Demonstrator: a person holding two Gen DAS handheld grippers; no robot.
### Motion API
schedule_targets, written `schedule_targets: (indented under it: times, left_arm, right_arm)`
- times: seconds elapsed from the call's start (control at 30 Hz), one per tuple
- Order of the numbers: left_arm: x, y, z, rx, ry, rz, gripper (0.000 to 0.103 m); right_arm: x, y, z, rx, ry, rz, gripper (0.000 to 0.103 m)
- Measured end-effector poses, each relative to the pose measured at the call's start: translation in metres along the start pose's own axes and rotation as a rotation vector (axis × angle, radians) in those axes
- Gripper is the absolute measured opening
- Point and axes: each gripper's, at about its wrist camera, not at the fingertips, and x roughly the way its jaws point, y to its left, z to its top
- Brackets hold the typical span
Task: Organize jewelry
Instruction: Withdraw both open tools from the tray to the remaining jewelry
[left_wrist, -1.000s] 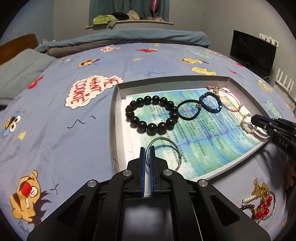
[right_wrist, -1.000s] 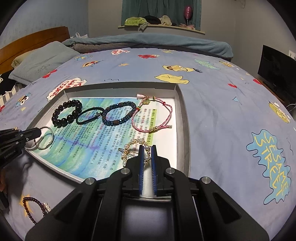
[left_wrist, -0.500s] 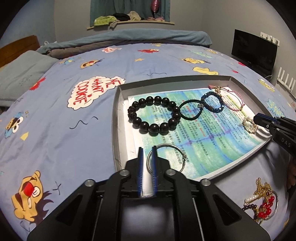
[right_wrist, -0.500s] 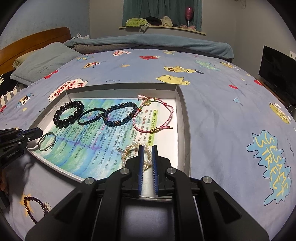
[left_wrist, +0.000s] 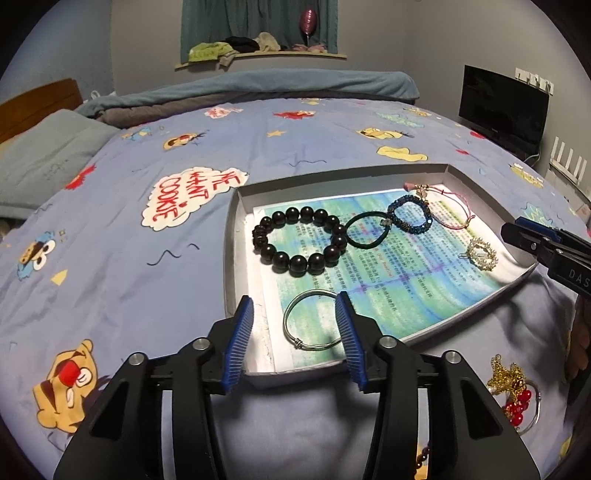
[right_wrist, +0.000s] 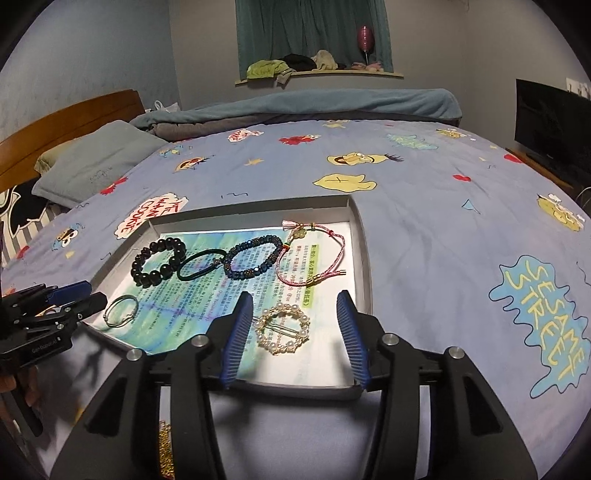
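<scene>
Both grippers, left (left_wrist: 294, 334) and right (right_wrist: 295, 334), were released; the thin, stiff, slippery bangle (left_wrist: 314, 325) at the tray's (left_wrist: 231, 258) near-left corner probably needed a rim pinch.

The room is dim and bluish, with soft light falling from above and in front; the pale tray (left_wrist: 236, 236) floor shines brightest, and faint shadows of each tool lie on the bedspread (right_wrist: 424, 229) near the lens. Both fisheye views bend strongly, corners go black, and far walls look grainy and soft.
</scene>
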Motion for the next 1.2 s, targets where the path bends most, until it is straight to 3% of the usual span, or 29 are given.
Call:
schedule_targets:
  times: [0.07,0.47,0.87,1.0,1.2]
  left_arm:
    - [-0.004,0.0,0.001,-0.001,-0.006,0.004,0.054]
    - [-0.026,-0.008,-0.002,0.013,-0.045,0.032,0.076]
    - [-0.067,-0.012,0.002,-0.017,-0.077,0.08,0.092]
    - [-0.09,-0.012,0.002,-0.029,-0.061,0.049,0.094]
    - [-0.119,-0.022,-0.019,0.011,-0.047,0.008,0.096]
  right_arm:
    - [-0.002,0.001,-0.001,-0.001,0.001,0.002,0.061]
    - [-0.024,0.007,-0.004,-0.003,-0.033,0.038,0.097]
    - [-0.067,0.006,0.006,0.029,-0.077,0.03,0.097]
    - [-0.088,0.002,0.009,0.059,-0.063,0.045,0.097]
    - [-0.109,0.006,-0.006,0.003,-0.029,0.012,0.097]
